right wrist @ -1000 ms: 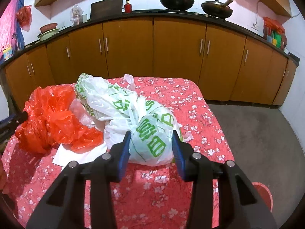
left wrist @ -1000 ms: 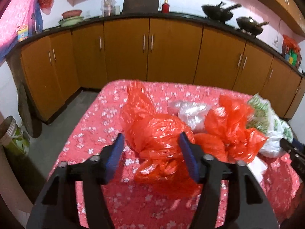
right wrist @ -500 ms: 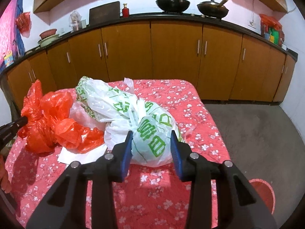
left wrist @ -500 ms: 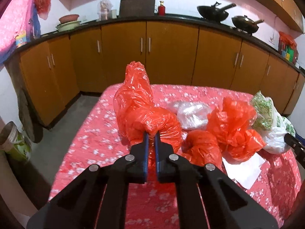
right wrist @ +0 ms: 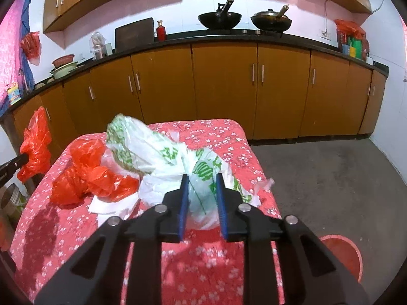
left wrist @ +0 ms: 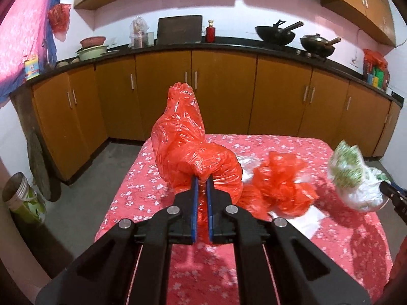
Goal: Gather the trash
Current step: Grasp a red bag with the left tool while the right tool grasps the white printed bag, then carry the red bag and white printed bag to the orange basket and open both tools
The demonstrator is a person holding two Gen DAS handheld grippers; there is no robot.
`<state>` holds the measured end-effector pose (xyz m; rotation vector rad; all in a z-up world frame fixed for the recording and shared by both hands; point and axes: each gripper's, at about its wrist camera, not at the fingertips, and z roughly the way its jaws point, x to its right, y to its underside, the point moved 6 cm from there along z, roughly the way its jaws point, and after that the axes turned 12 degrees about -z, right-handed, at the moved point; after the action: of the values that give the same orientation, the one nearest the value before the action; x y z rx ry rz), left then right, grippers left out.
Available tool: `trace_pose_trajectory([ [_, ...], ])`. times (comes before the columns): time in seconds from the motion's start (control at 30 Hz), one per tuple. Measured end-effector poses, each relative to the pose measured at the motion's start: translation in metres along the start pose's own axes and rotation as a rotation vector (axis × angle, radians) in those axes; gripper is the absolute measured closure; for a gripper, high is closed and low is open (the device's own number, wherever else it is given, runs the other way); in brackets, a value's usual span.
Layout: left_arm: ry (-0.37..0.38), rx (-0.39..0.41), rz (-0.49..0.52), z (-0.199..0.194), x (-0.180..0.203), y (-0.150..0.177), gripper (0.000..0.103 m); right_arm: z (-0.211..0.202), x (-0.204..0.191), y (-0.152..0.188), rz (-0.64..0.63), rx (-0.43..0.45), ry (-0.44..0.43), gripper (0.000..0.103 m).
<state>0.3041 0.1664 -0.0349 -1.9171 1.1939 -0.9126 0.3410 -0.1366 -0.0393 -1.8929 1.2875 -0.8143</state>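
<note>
Left gripper (left wrist: 201, 178) fingers clamped on red bag (left wrist: 185, 147); the pinched part is hidden behind the pads. Bag's long axis runs upright, tail pointing up, above the worktop (left wrist: 267, 142) left side. Right gripper (right wrist: 202, 181) fingers closing around white-green bag (right wrist: 157, 157), film between them; bag sprawls far-left over the worktop. Near edges blurred.

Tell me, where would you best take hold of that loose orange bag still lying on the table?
Probably by the crumpled peak of the loose orange bag, coming from above with the tongs. It lies slumped on the table against the white bag, so its sides are crowded, while the bunched folds on top stand free to pinch.
</note>
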Motion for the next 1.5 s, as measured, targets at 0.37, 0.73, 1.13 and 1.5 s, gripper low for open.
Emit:
trace_pose_trajectory([
  [0.37, 0.097, 0.013, 0.048, -0.033, 0.049, 0.003, 0.097, -0.046, 0.02, -0.007, 0.026, 0.071, 0.005, 0.085],
  [0.73, 0.188, -0.007, 0.106, -0.049, 0.106, 0.02, 0.097, -0.085, 0.066, -0.004, 0.06, 0.11, 0.081, 0.085],
  [1.13, 0.309, -0.056, 0.174, -0.067, 0.178, 0.056, 0.097, -0.119, 0.139, 0.029, 0.126, 0.101, 0.209, 0.085],
  [1.5, 0.453, -0.122, 0.26, -0.089, 0.272, 0.104, 0.097, -0.15, 0.224, 0.08, 0.209, 0.06, 0.34, 0.085],
])
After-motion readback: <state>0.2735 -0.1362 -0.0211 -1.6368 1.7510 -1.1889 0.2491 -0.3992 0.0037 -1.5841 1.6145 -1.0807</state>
